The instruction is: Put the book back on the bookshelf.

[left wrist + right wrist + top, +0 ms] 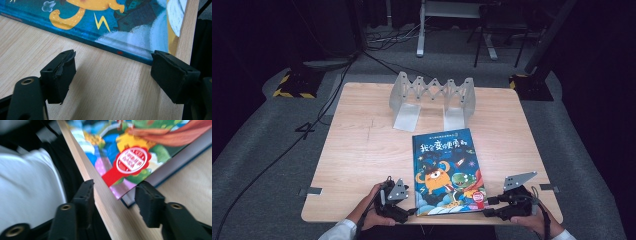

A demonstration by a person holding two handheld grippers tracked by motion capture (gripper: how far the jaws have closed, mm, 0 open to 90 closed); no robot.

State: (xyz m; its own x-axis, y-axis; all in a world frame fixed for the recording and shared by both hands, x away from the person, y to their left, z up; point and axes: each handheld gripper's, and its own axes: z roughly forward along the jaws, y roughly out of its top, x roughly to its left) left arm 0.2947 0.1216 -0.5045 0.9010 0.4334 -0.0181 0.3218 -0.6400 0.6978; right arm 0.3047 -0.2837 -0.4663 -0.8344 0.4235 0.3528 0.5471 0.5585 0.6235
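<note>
A children's picture book with a blue cover and an orange monster lies flat near the front edge of the wooden table. My left gripper sits at the book's near left corner, open; in the left gripper view its jaws stand wide apart just short of the book's edge, with bare table between them. My right gripper is at the near right corner, open. There the book's corner, marked by a red seal, lies between the jaws, which straddle the table's edge.
A grey expandable bookend rack stands at the back of the table, beyond the book. A white sleeve hangs past the table's front edge. Cables run across the grey floor to the left.
</note>
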